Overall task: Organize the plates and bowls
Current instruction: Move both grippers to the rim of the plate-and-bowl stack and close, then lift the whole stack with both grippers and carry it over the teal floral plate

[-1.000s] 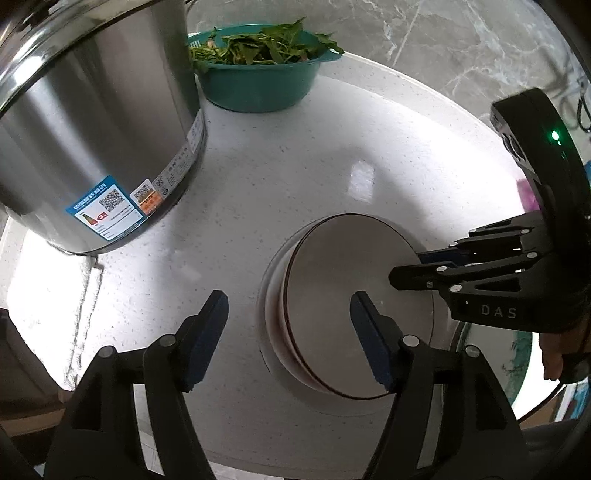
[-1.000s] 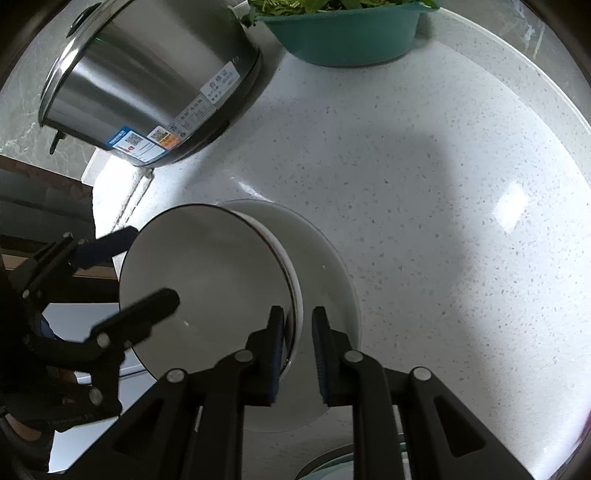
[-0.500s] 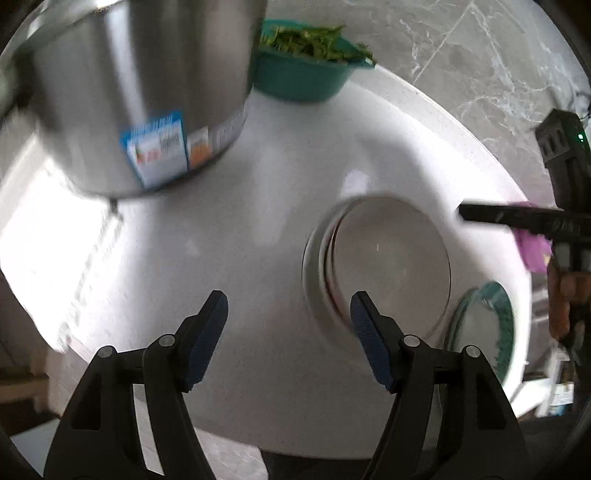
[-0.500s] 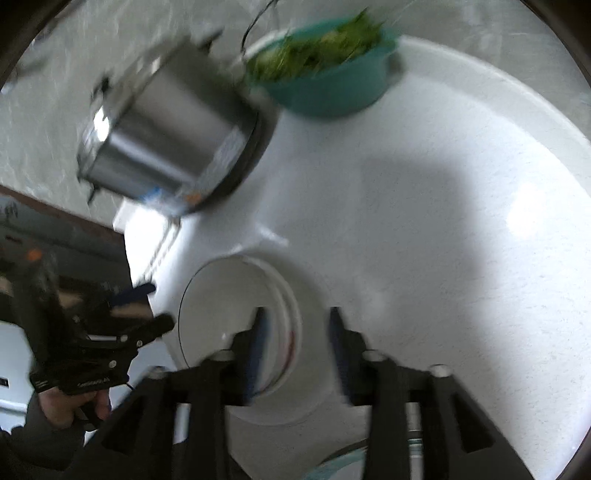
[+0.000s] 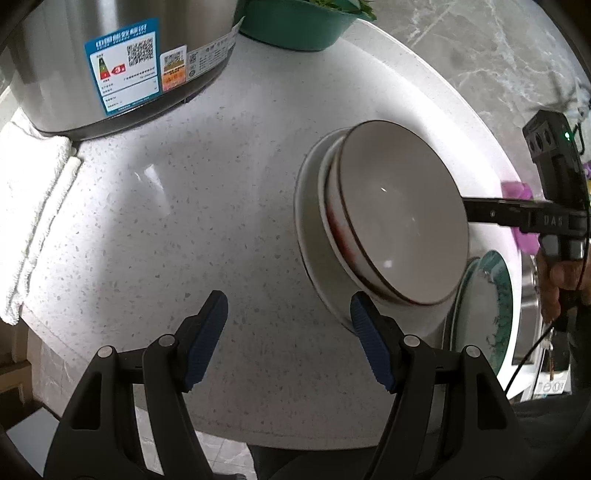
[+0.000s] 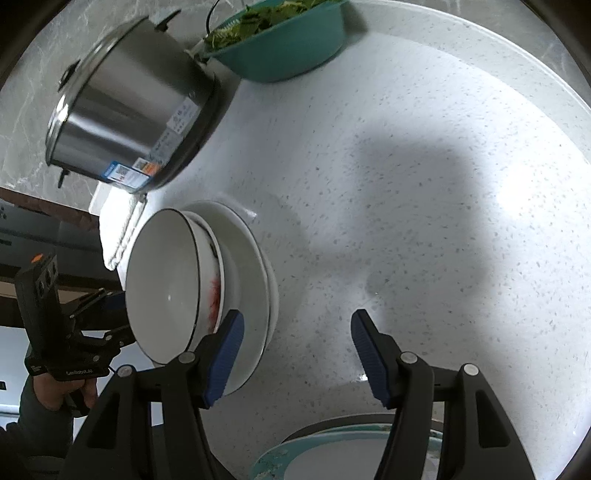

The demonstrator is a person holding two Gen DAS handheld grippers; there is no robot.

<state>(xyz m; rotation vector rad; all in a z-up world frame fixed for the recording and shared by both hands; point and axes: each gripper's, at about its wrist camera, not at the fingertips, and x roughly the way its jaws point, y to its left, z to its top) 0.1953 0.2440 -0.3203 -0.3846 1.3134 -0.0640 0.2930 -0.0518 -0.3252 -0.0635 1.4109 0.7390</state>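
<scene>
A white bowl with a dark rim sits nested in a second bowl with a red smear, both on a white plate on the speckled counter. My left gripper is open over bare counter just left of the stack, with its right finger by the plate's rim. In the right wrist view the same bowls and plate lie to the left. My right gripper has its jaws opening and nothing between them; its left finger hangs over the plate's edge. A green-rimmed plate lies below it.
A large steel pot stands at the back left, with a teal basin of greens behind it. A folded white cloth lies at the counter's left edge. The green-rimmed plate sits by the sink side.
My right gripper let go of the bowl's rim, opened and drew back. My left gripper shifted left and lower, so the stack now lies outside its right finger.
</scene>
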